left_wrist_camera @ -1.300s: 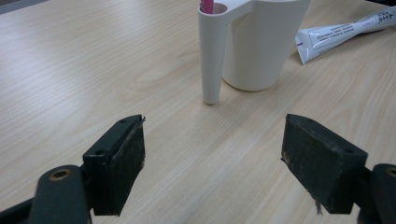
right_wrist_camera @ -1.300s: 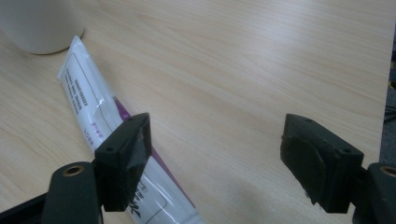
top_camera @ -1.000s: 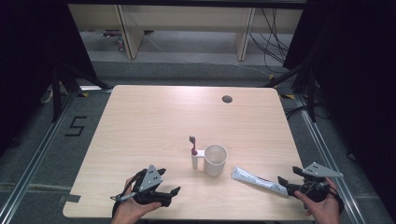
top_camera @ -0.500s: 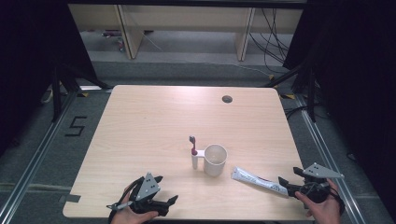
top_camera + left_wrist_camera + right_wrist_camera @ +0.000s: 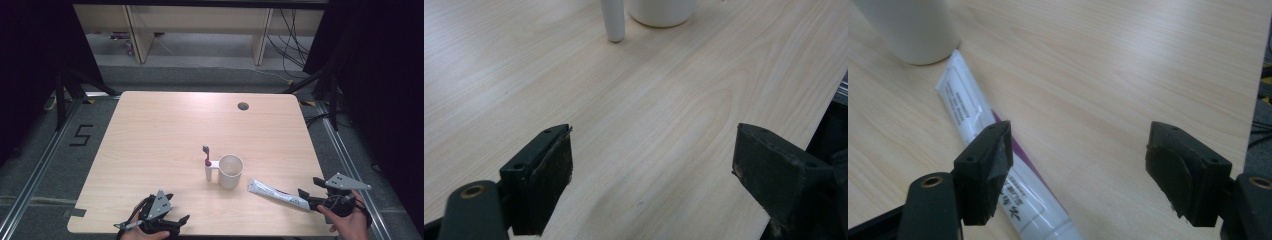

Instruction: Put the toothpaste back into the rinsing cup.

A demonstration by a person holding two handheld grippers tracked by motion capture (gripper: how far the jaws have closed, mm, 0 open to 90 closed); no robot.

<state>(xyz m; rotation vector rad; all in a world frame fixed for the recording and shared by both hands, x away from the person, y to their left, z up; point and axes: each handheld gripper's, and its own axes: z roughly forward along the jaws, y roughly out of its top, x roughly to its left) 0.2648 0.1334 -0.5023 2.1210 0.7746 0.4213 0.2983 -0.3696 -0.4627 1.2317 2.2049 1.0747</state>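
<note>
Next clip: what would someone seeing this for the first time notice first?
A white cup stands near the middle of the wooden table, with a toothbrush upright beside it in a white holder. A toothpaste tube lies flat to the cup's right, its near end by the open right gripper. The left gripper, also open, sits at the table's near edge, holding nothing.

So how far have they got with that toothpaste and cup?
Hardly begun, it seems. Already in place: a toothbrush stands in its holder beside the white cup. In hand: nothing; the right gripper is open, one jaw over the toothpaste tube lying on the table. The left gripper is open above bare wood. Any lifting remains.
</note>
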